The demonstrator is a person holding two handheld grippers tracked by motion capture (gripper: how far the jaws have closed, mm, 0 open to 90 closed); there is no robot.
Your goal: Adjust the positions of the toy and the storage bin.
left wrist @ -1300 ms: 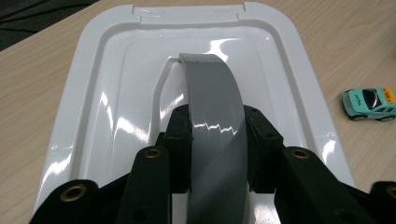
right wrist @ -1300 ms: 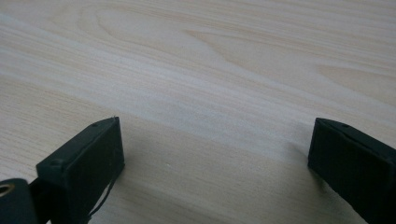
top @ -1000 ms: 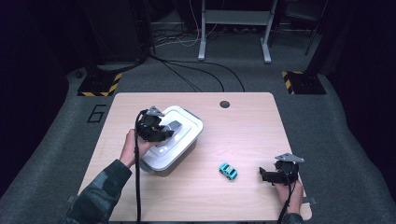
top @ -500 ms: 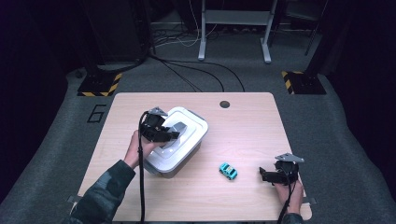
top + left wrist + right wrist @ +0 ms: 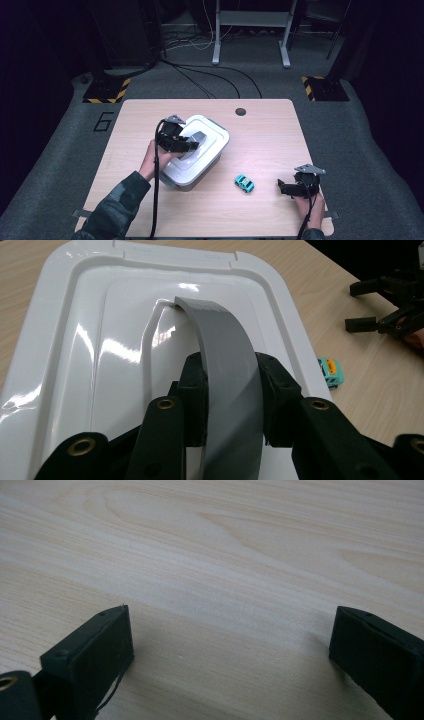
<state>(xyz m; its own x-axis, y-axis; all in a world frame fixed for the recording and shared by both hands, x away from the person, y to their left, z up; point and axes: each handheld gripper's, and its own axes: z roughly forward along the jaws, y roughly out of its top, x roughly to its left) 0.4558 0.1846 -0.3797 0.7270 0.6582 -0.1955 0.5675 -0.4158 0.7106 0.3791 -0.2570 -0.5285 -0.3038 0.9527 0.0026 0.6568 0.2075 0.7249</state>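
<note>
Box [image 5: 197, 155] shifted right, diagonal, handle [image 5: 227, 365] lengthwise.

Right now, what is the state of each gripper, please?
Left gripper: shut on the grey handle of the white box lid.
Right gripper: open, holding nothing, jaws wide apart over the table.

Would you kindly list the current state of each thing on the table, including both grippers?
White box: lid on, closed.
Grey handle: raised off the lid, arched, clamped between the jaws.
Left gripper: shut on the grey handle.
Right gripper: open, nothing between its jaws, low over the table.
Toy car: on its wheels on the table, apart from box and grippers.
</note>
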